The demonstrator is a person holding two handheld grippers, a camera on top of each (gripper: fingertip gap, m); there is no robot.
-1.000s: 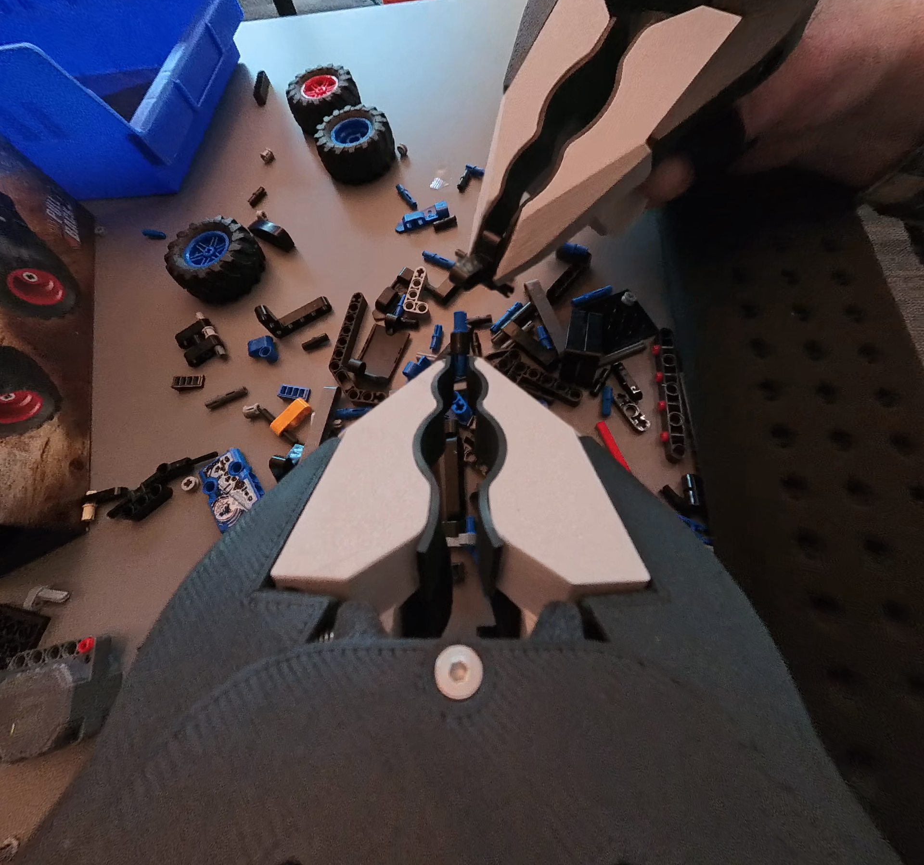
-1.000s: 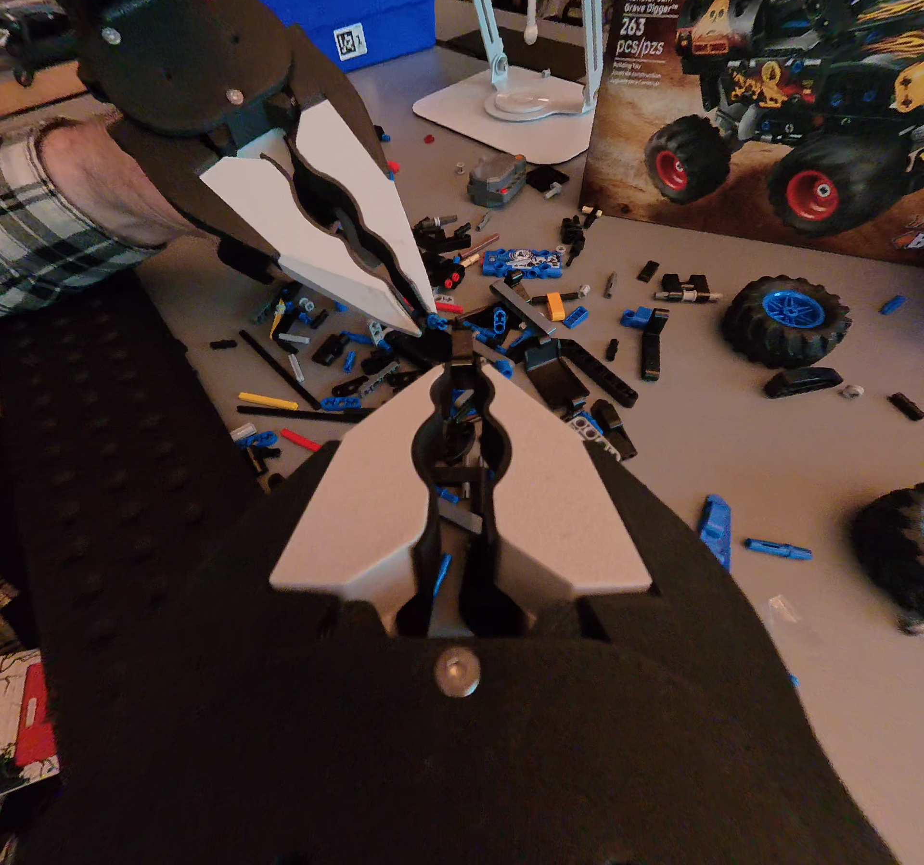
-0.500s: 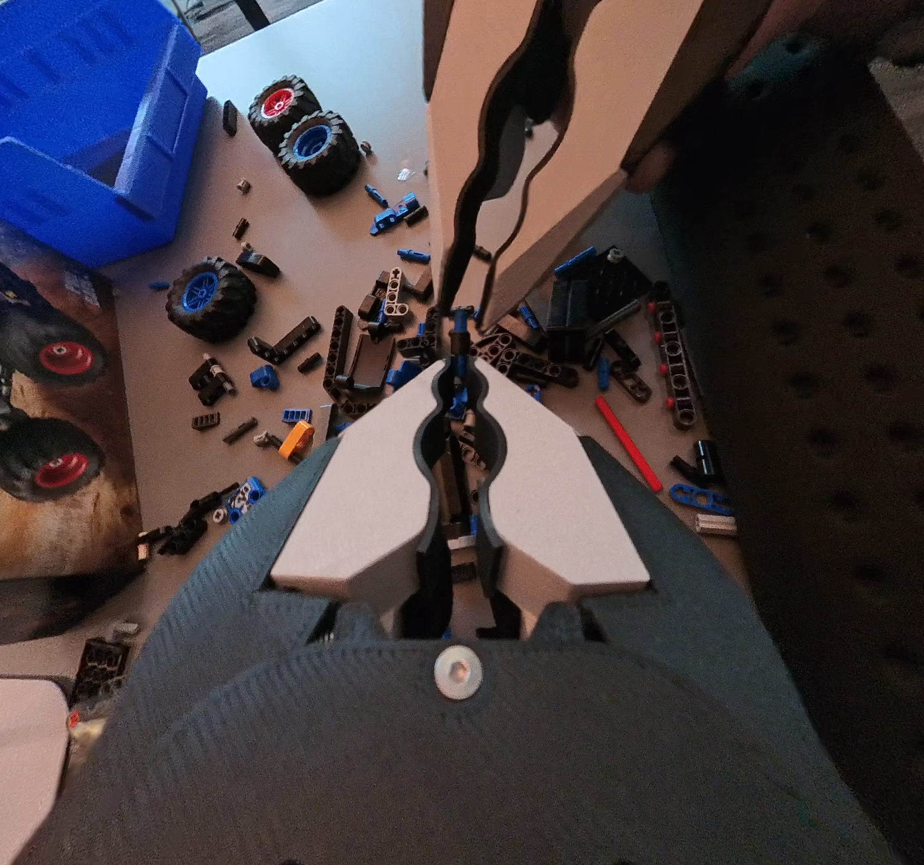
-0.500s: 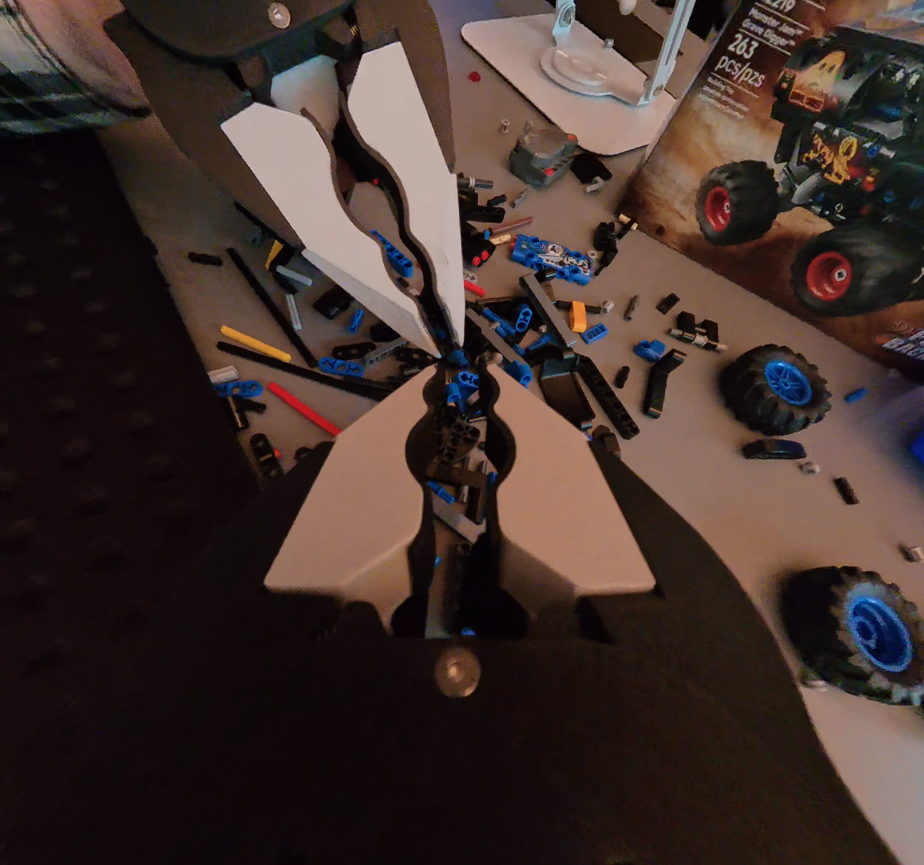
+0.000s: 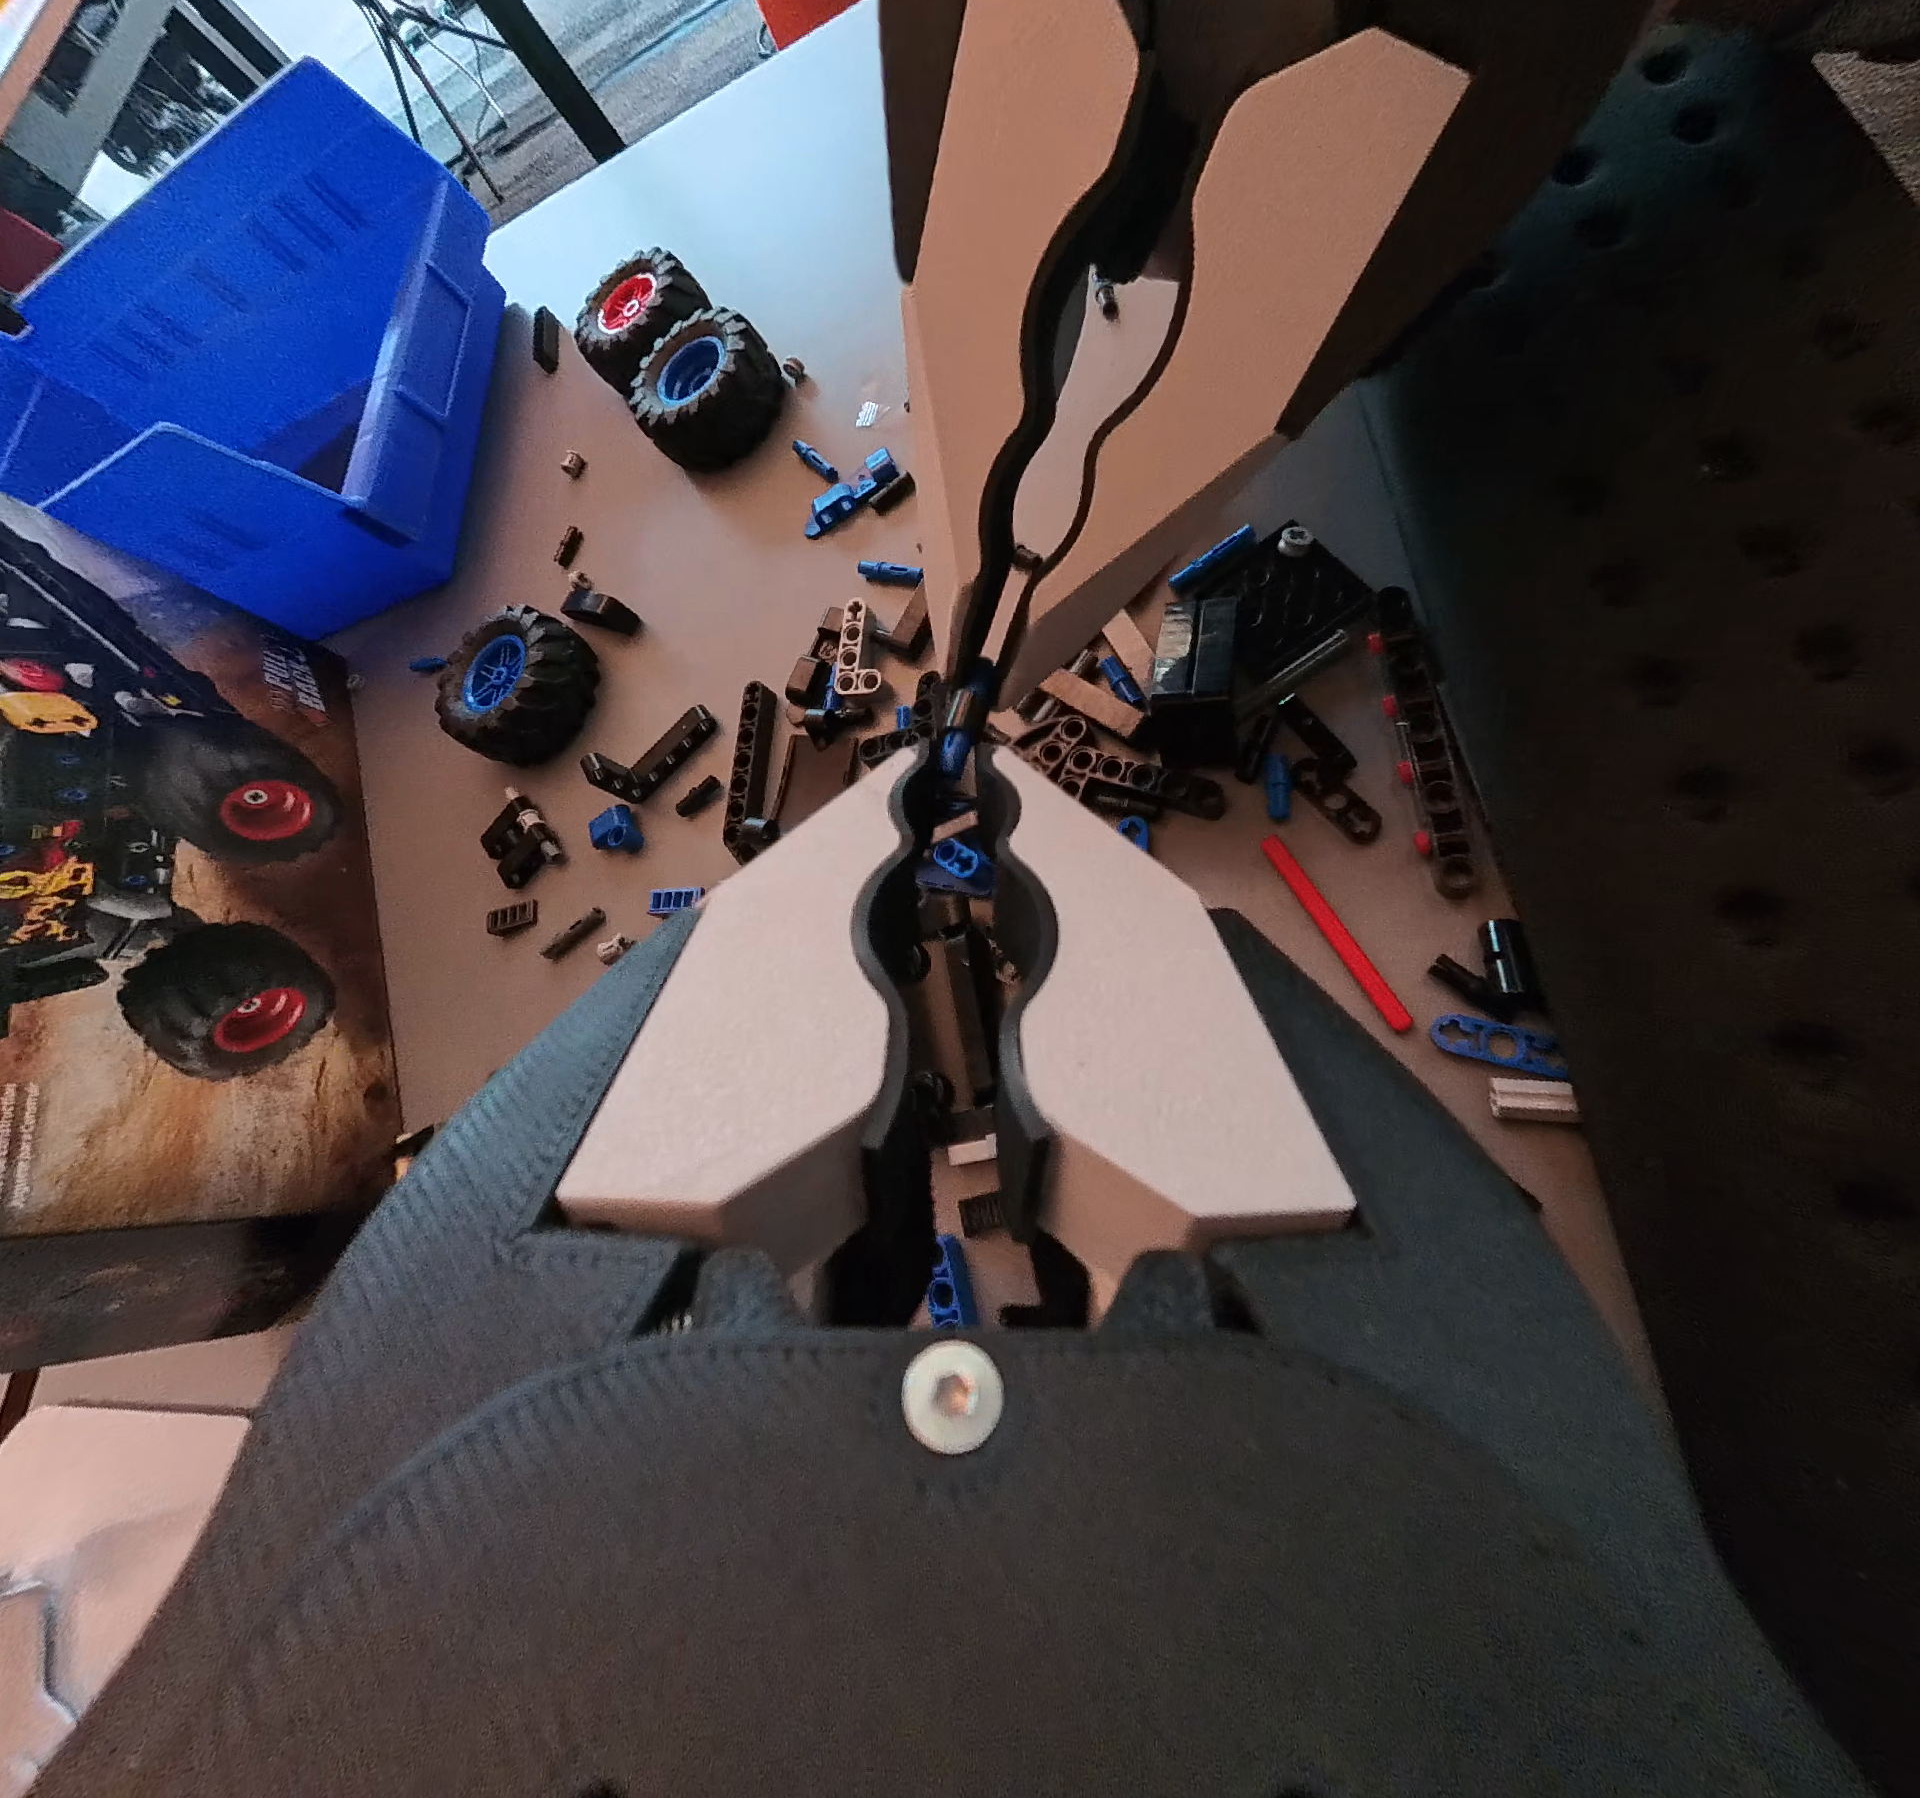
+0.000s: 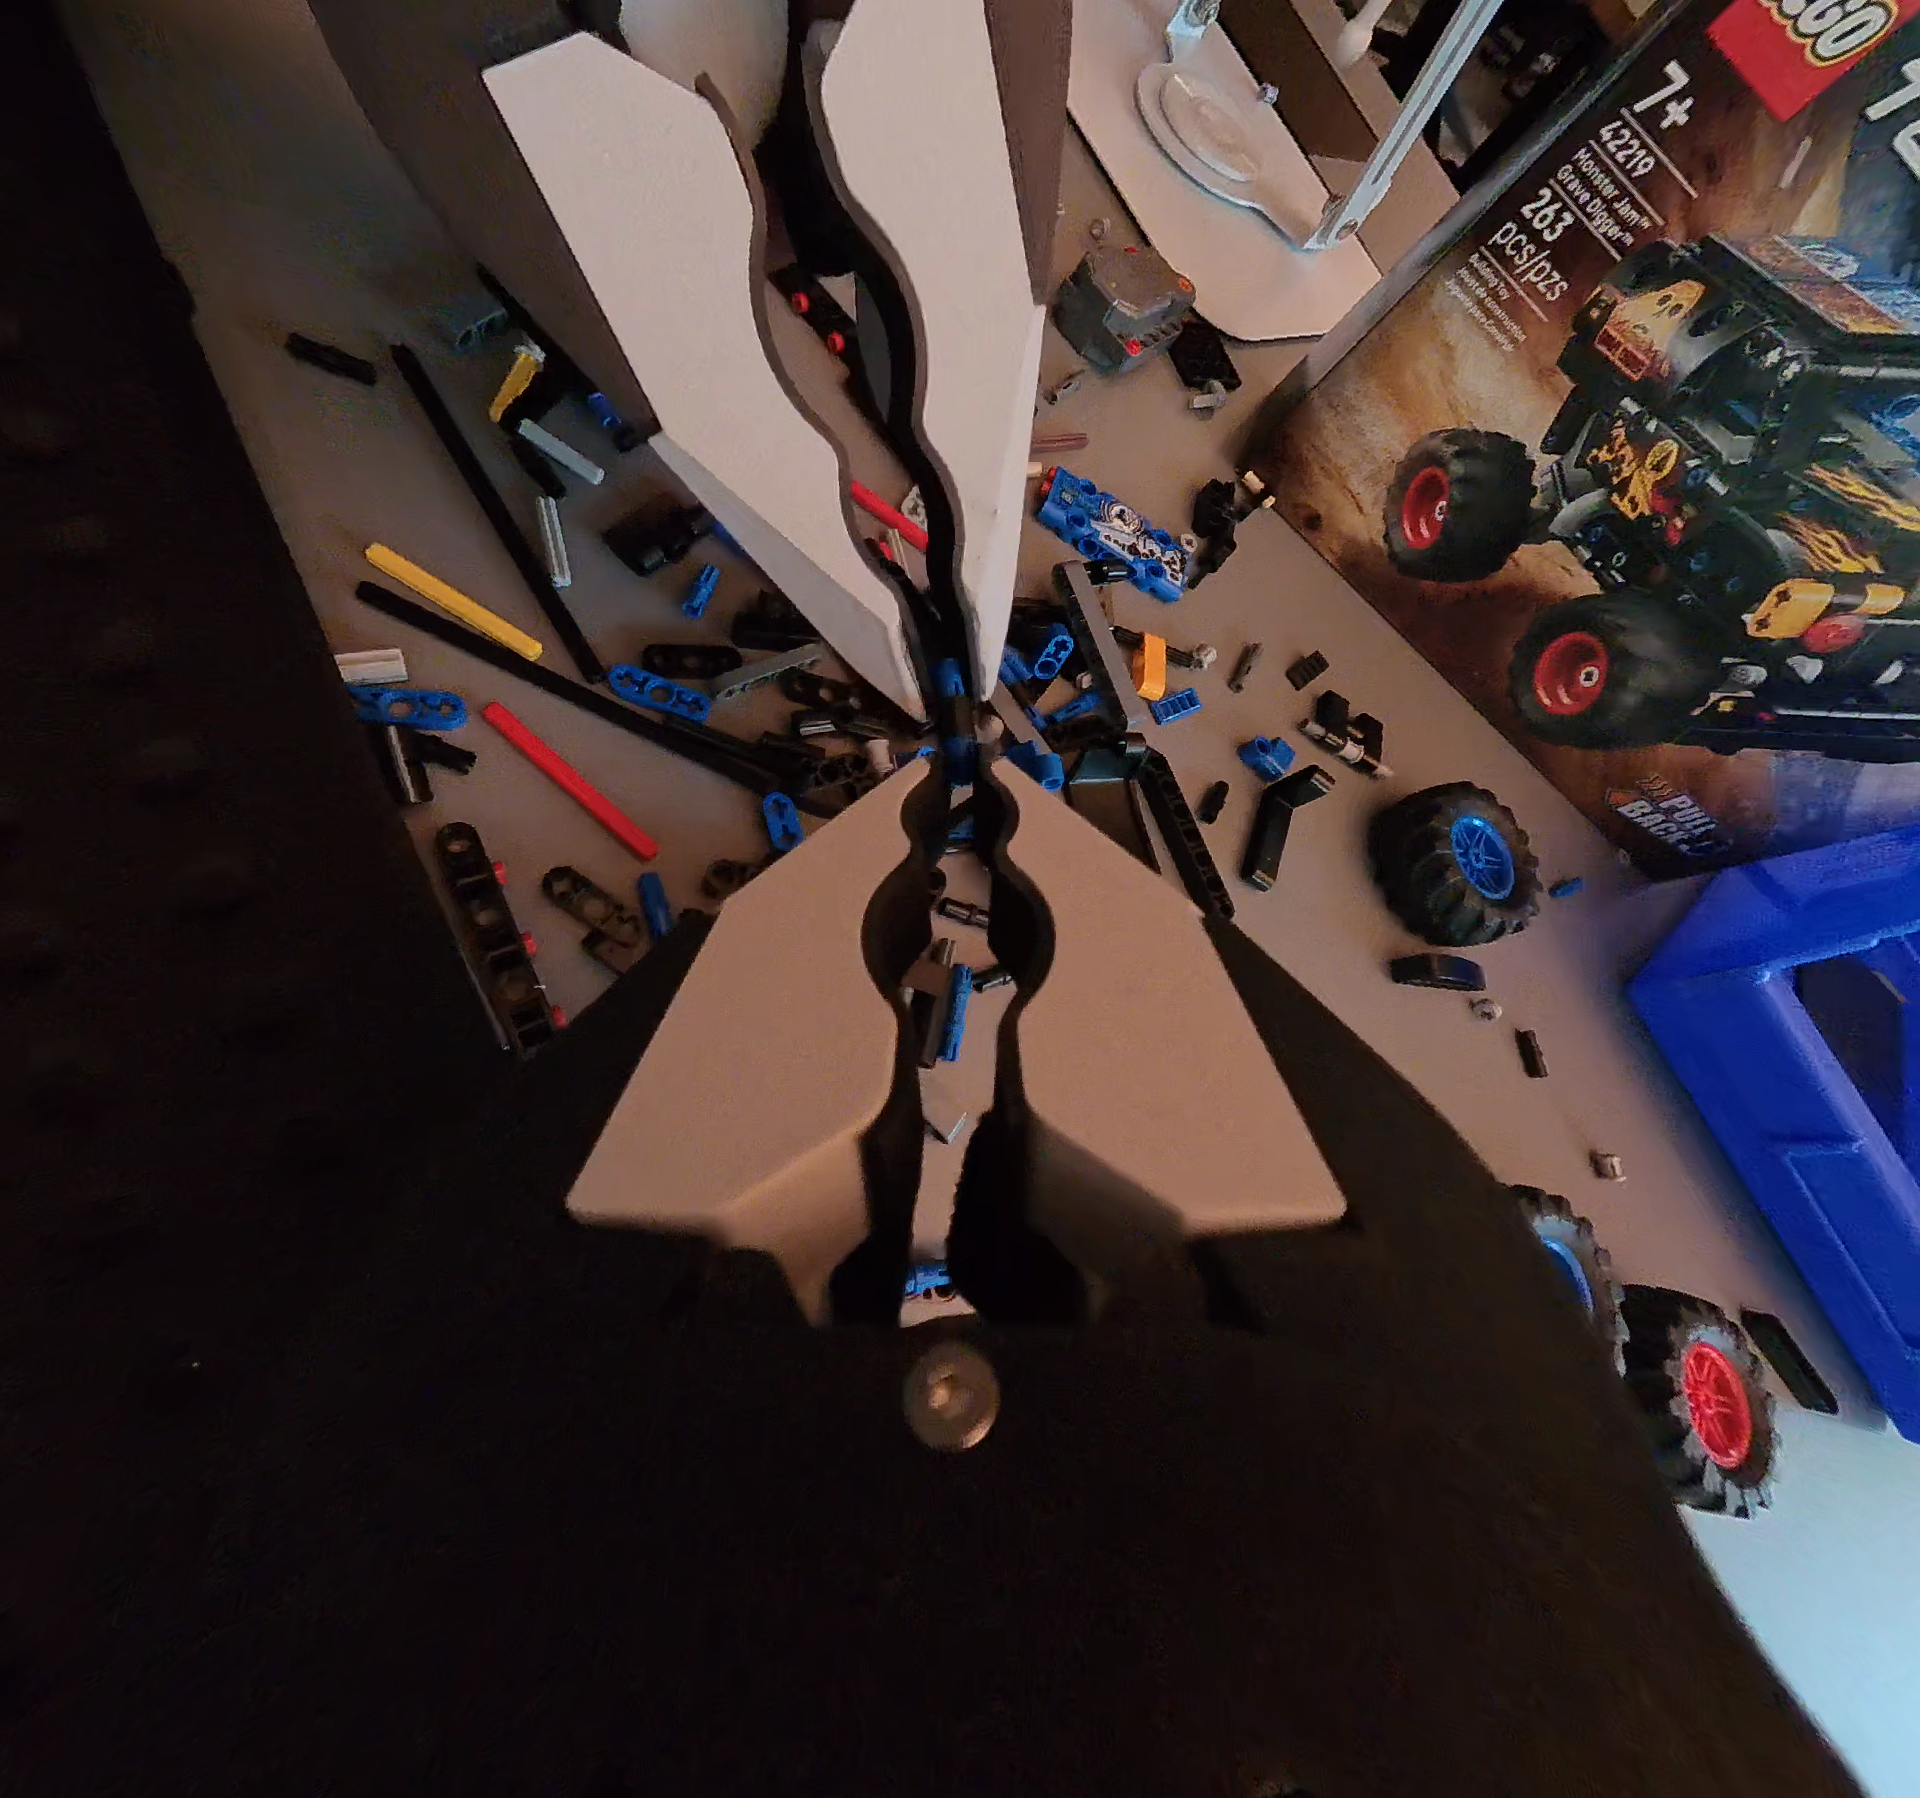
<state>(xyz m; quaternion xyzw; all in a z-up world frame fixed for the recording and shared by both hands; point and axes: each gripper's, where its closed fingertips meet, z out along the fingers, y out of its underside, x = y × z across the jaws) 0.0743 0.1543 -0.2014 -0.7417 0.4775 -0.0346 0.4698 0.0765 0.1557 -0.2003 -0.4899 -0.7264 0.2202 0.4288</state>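
My left gripper (image 5: 951, 756) is pinched nearly closed on a small blue pin (image 5: 948, 749) that pokes forward out of the tips. My right gripper (image 6: 951, 772) is clamped just as tight on a tiny black-and-blue connector piece (image 6: 958, 722). Tip to tip now, the two pieces meet in the air above the pile. From the left wrist view the right gripper (image 5: 982, 652) comes down from the top, nose pointing straight at mine, so both long axes run along one line. Which piece is the socket I can't tell, it's too small and dark.

Below us, the surface (image 5: 727, 553) carries a scatter of black beams and blue pins around its middle. A red axle (image 5: 1335, 933) lies toward the near right edge. A blue-hubbed tyre (image 5: 516, 683) sits to the left, with two more tyres, one red-hubbed (image 5: 639, 309), toward the far edge. The blue bin (image 5: 249, 377) fills the far left corner, and the printed toy box (image 6: 1662, 460) stands along the left edge.
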